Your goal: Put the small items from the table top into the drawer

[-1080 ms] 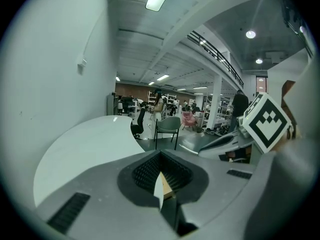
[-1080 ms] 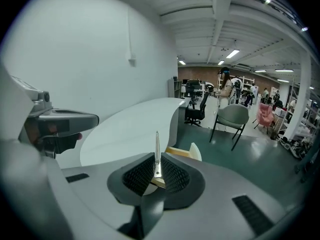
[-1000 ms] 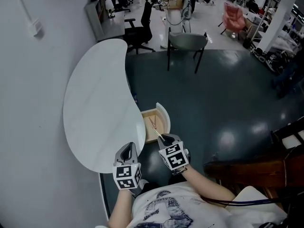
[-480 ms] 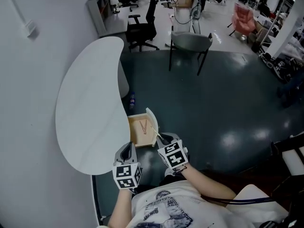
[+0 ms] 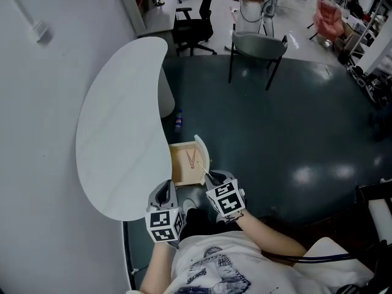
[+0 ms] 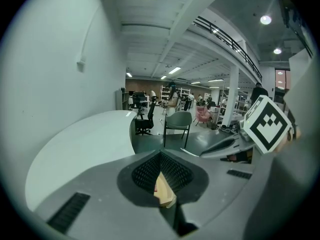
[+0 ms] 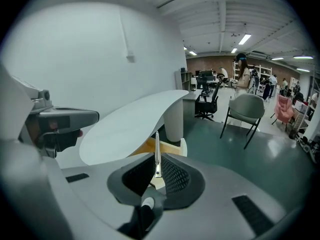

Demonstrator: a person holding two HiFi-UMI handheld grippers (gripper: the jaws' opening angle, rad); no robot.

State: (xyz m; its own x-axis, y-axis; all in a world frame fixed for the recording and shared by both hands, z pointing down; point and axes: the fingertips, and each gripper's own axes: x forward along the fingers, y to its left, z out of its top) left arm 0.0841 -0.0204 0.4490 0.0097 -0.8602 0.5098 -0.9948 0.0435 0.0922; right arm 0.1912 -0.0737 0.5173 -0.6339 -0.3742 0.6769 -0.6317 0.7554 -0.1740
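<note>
Two grippers sit low in the centre of the head view, side by side, both aimed up-frame at the drawer; I read each state from its own view.

Right gripper: jaws closed on a thin metal strip. In the right gripper view the strip stands upright between the ribbed pads, clamped at its lower end; its tip reaches up-frame over the drawer. In the head view the strip slants up and left from the jaws, over the near right corner of the drawer, beside the white drawer front; whether its tip touches the wood I cannot tell.

Left gripper: jaws narrowly apart, nothing gripped. In the left gripper view the slit between the pads shows only a sliver of the pale wooden drawer beyond; the right gripper shows at the right of that view.

Drawer: pulled out from under the right-hand edge of the white curved table, just above the grippers in frame; interior pale wood; thin reddish sticks lie inside in a V.

Surroundings: the table pedestal stands above the drawer in frame; a small bottle stands on the dark floor just beside the pedestal; a grey chair is at upper centre and a black office chair to its left, both well apart from the drawer.
</note>
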